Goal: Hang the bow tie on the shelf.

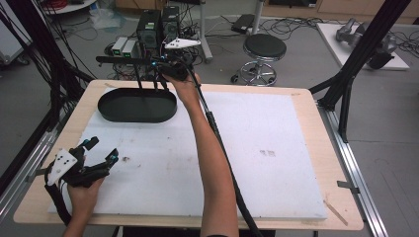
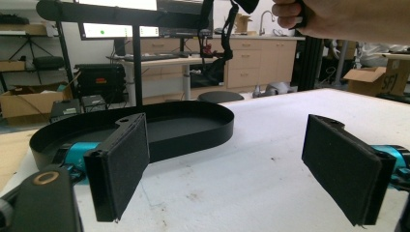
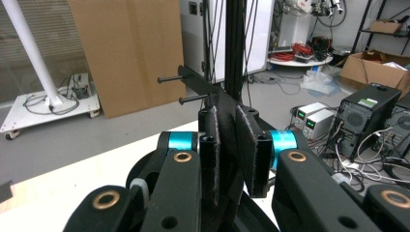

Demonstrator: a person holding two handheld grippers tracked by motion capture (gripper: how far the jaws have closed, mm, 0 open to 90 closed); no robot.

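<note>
Table (image 1: 301, 106) carries a white foam sheet (image 1: 257, 163) over most of its top. Black oval tray (image 1: 137, 106) sits at the sheet's far-left corner, shallow wall, nothing lying in it that I can see.

Black rack (image 1: 129, 60), a horizontal bar on thin upright legs, is up over the tray's far edge, with the legs reaching down toward the tray. In the left gripper view one leg comes down behind the tray's far wall; can't tell if the feet touch anything.

Right gripper (image 1: 170, 74) is at the far end of an outstretched arm, just past the tray's right end. Its pads are clamped on the rack: in the right gripper view a thin black plate of the rack (image 3: 227, 116) stands pinched between the two pads, bar with two pegs sticking out to the left beyond them. Rack hangs from that grip.

Left gripper (image 1: 101, 150) is at the near-left corner of the sheet, well apart from tray and rack. Jaws wide apart, nothing between them; in the left gripper view they point at the tray (image 2: 193, 125).
</note>
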